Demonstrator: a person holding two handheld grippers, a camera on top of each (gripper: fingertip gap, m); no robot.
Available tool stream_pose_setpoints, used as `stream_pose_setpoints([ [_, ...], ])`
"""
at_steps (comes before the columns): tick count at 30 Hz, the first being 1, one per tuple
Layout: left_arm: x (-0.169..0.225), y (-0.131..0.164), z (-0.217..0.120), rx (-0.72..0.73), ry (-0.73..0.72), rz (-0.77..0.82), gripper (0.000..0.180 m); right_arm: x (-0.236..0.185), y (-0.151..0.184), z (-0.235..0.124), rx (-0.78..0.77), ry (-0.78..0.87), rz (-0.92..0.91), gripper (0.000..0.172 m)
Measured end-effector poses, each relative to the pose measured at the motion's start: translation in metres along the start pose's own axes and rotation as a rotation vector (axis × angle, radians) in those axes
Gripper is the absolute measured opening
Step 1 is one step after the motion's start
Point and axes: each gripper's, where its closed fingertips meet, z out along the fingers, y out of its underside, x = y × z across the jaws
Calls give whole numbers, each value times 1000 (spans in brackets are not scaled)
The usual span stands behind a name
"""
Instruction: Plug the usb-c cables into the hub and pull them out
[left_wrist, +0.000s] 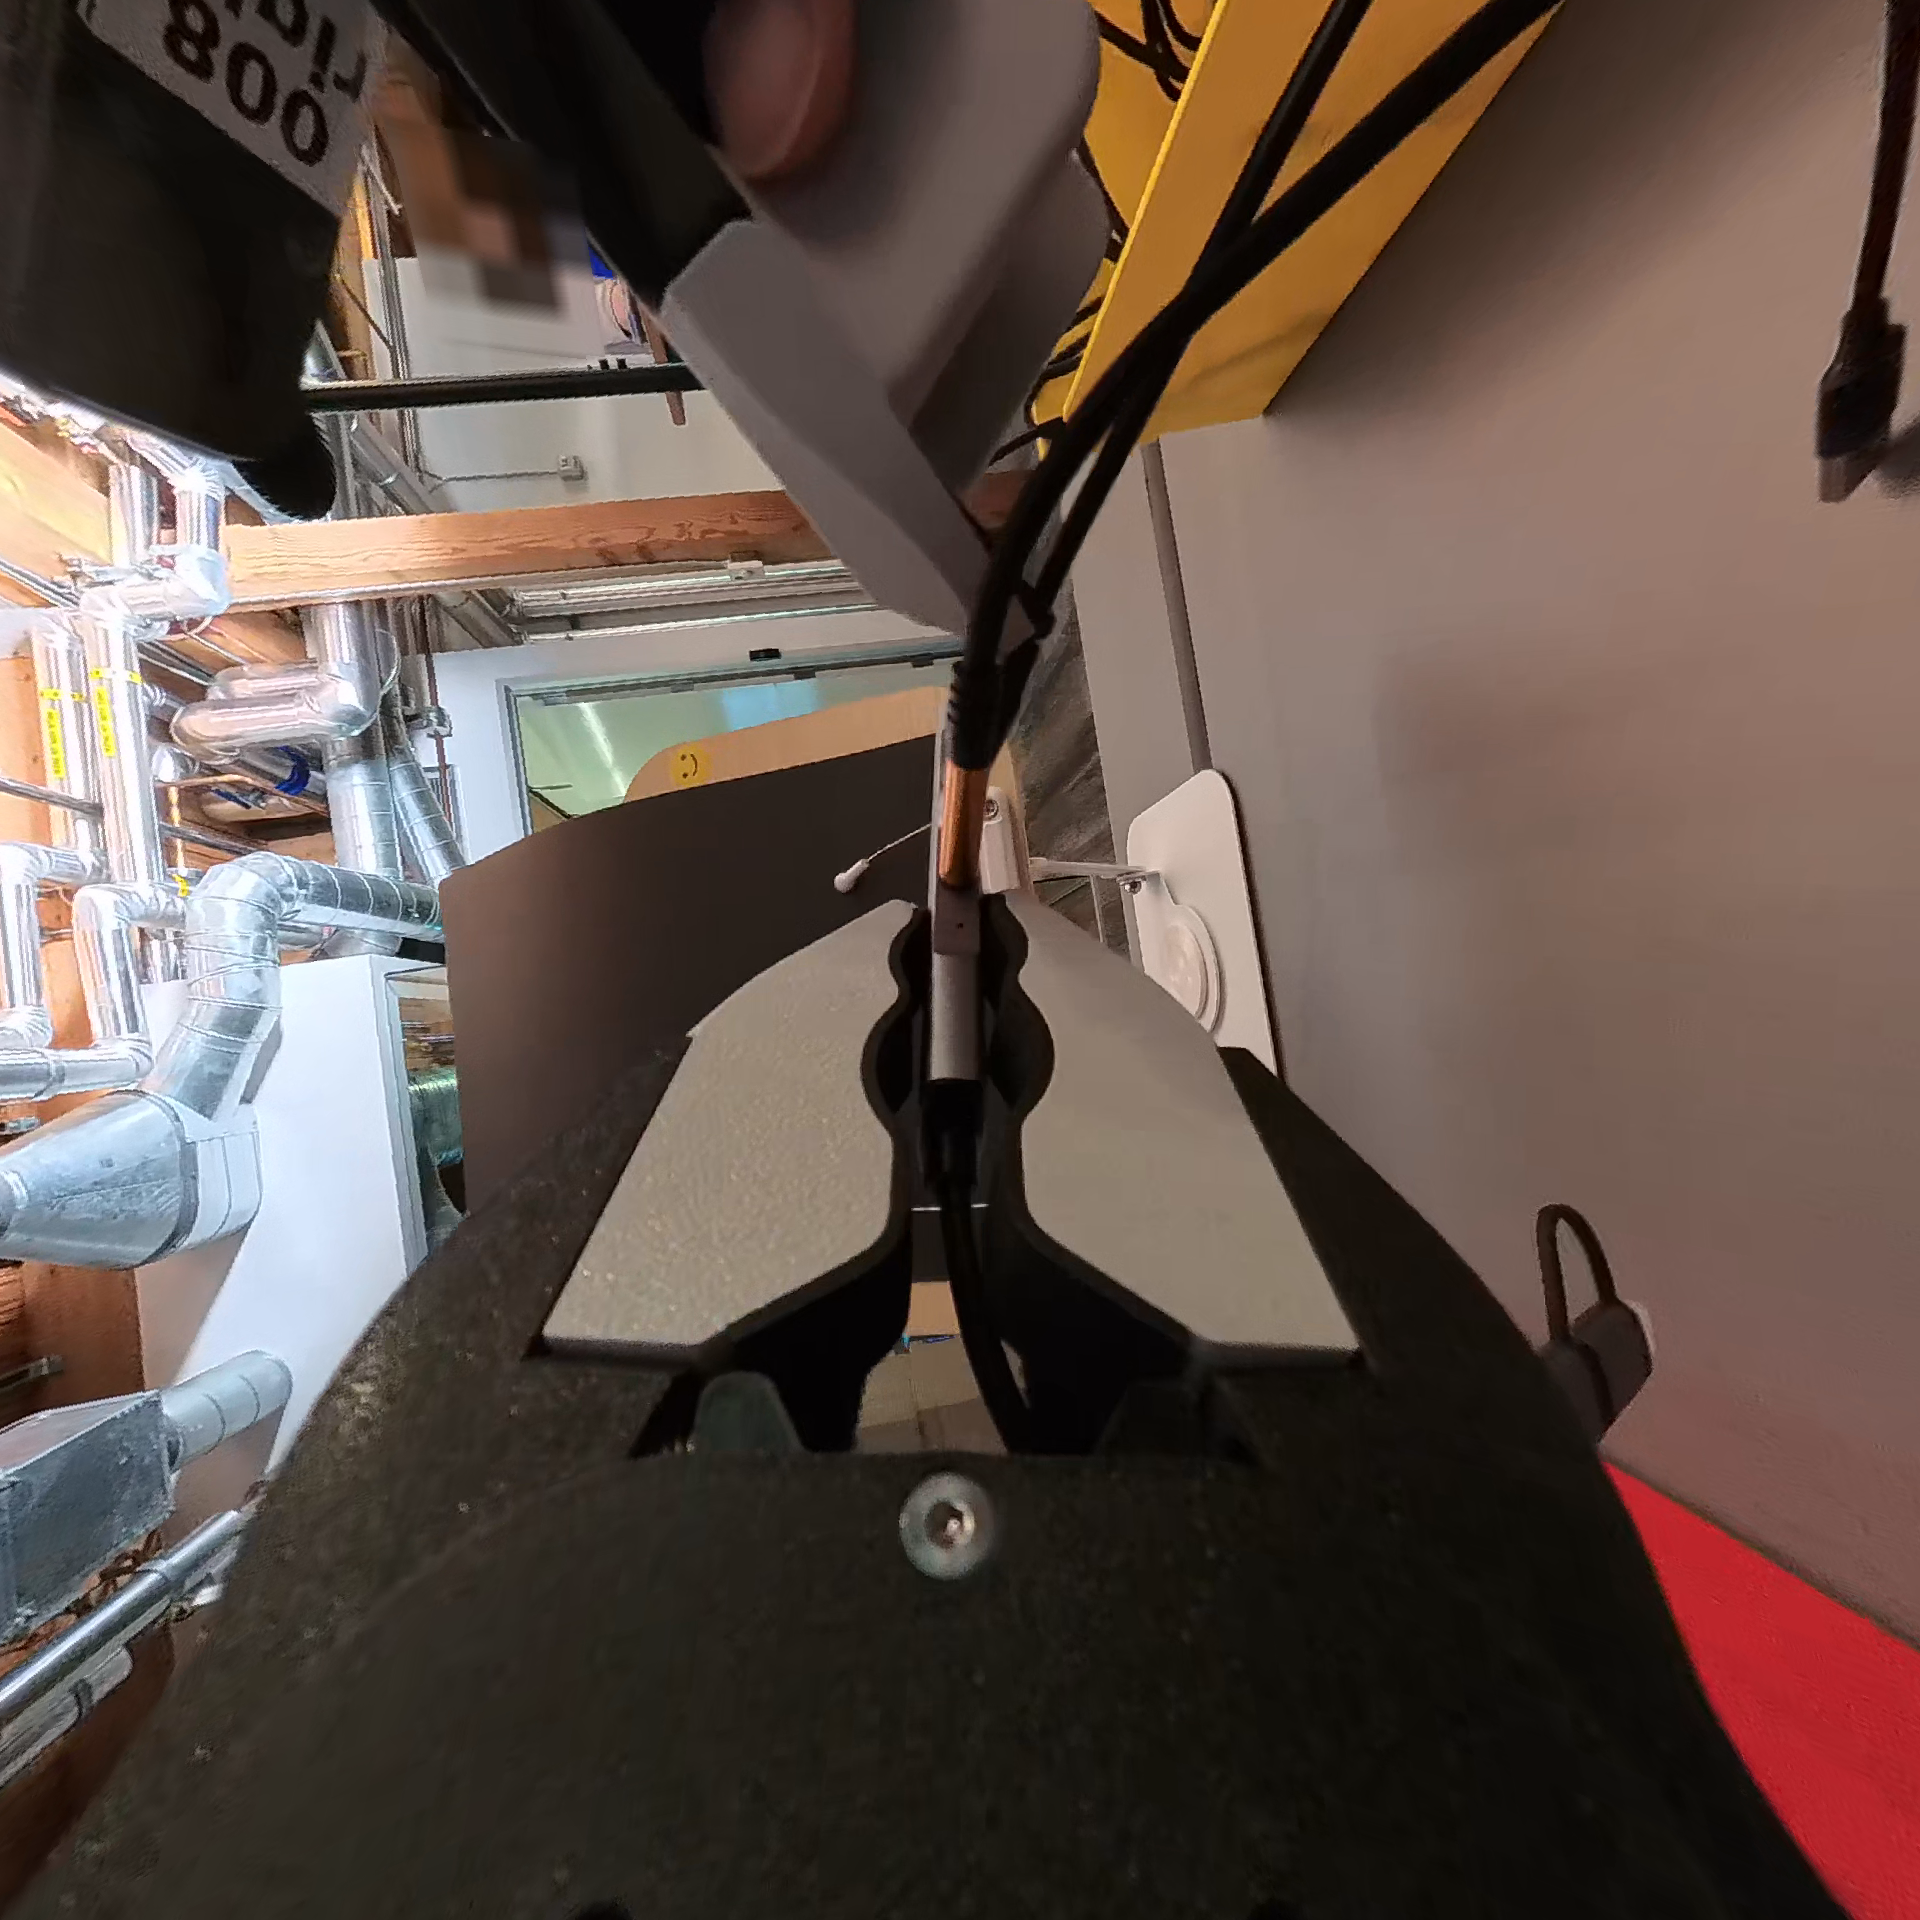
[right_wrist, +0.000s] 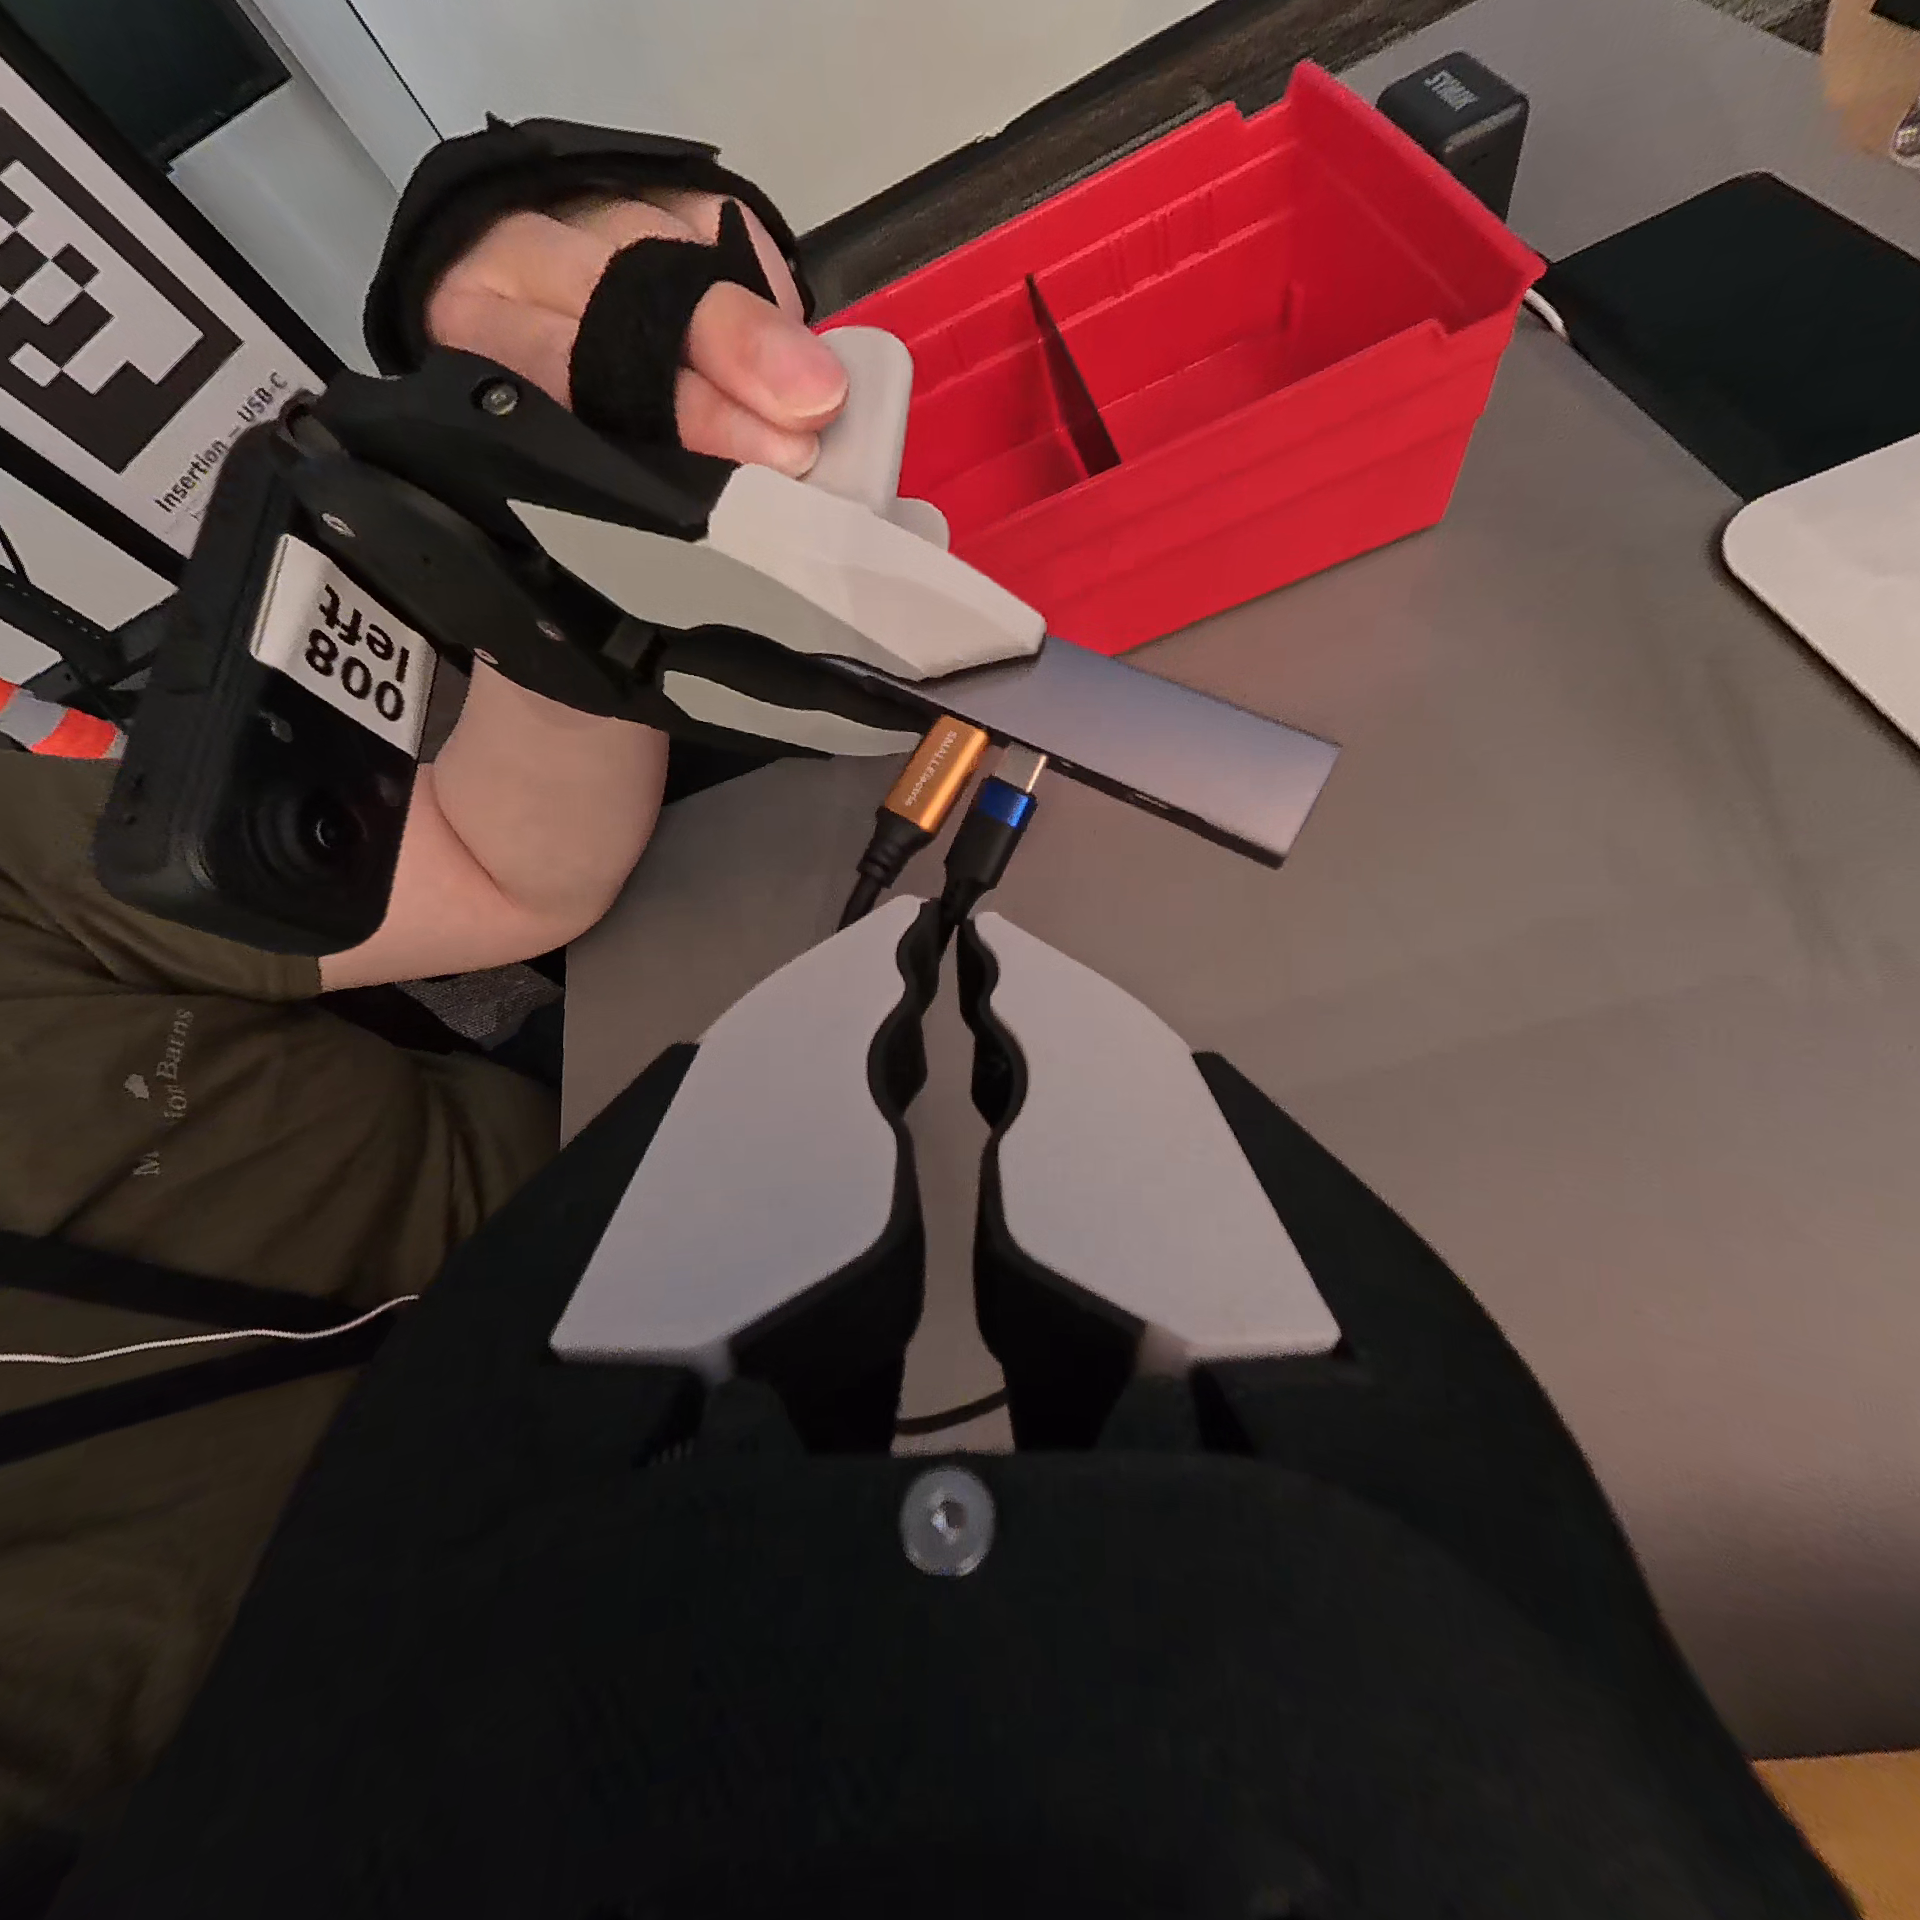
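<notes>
In the right wrist view, my left gripper (right_wrist: 883, 681) is shut on the left end of the slim grey hub (right_wrist: 1143, 727) and holds it above the table. An orange usb-c plug (right_wrist: 935, 774) sits in the hub's side. My right gripper (right_wrist: 940, 920) is shut on the black cable just behind a blue usb-c plug (right_wrist: 1006, 810). The plug's bare metal tip (right_wrist: 1031, 767) meets the hub's edge beside the orange plug. In the left wrist view, the left gripper (left_wrist: 956, 914) clamps the hub (left_wrist: 951, 997) edge-on, with the orange plug (left_wrist: 961, 821) beyond it.
A red divided bin (right_wrist: 1195, 395) stands behind the hub on the grey table (right_wrist: 1455, 1039). A white pad (right_wrist: 1829, 582) and a black device (right_wrist: 1455, 114) lie to the right. In the left wrist view, a yellow bin (left_wrist: 1195, 208) and a loose black plug (left_wrist: 1860, 405) show. Spacing between my two grippers at the tips: around 5 centimeters.
</notes>
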Motion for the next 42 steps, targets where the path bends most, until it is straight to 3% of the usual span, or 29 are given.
stream_pose_setpoints([
  [33, 1, -3, 2, -15, -10, 34, 9, 5, 2, -4, 13, -17, 32, 4],
  [42, -3, 42, -16, -100, 2, -73, 9, 23, 18, -1, -84, 101, -19, 3],
])
